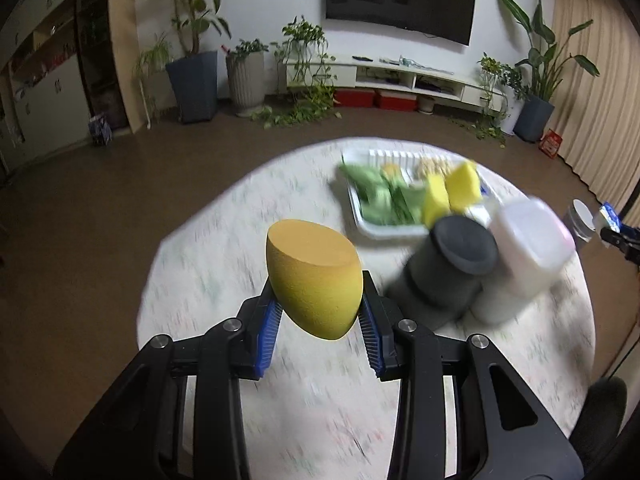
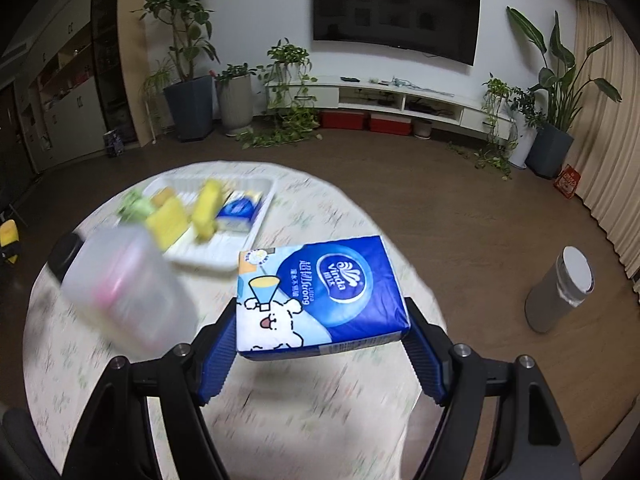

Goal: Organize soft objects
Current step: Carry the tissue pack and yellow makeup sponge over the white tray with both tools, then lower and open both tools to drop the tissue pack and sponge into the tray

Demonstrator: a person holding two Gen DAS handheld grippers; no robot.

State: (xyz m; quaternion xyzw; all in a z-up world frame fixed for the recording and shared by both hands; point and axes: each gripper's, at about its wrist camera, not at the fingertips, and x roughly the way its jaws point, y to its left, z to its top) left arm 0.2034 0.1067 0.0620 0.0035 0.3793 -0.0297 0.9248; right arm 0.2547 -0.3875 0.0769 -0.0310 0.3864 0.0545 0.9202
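Part done: the tray holds sponges, what looks like green cloth, and tissues. My left tool grips a sponge, my right tool a pack; both are left to place.

Makeup sponge: mustard yellow. Tissue pack: blue and white, cartoon white dog print. Tray: white, holding yellow sponges and green cloth. Bench: white with faint speckled floral pattern. Gripper pads: blue.
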